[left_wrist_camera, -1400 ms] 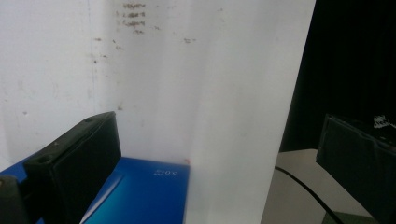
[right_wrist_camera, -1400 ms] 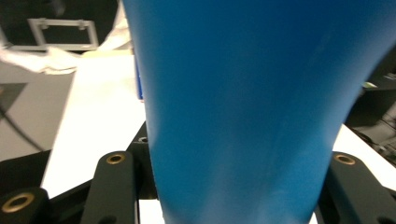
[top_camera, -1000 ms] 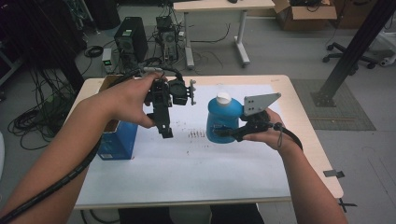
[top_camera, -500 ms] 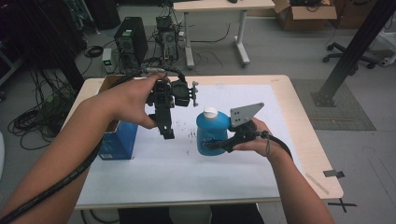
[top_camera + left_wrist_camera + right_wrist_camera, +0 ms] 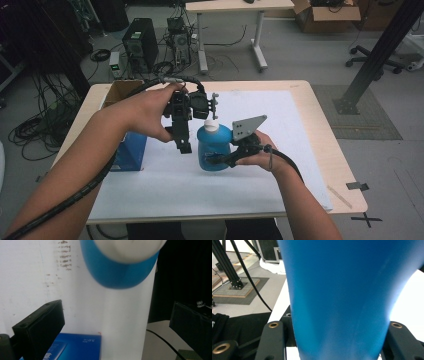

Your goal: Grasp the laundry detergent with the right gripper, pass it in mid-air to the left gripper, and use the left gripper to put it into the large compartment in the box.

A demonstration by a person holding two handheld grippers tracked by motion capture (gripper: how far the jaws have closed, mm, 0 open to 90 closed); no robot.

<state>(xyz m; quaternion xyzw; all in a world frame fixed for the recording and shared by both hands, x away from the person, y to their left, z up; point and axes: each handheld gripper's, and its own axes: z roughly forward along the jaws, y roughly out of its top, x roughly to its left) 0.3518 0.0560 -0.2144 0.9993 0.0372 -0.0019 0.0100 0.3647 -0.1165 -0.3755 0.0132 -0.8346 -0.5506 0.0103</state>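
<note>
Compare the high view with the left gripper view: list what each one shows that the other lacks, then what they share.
High view alone: the right gripper shut on the blue bottle, both forearms, the wooden table, floor clutter beyond. Left gripper view alone: the left gripper with its fingers spread apart and nothing between them, seen close up. Shared: the bottle with its white cap, the blue box, the white sheet.
</note>
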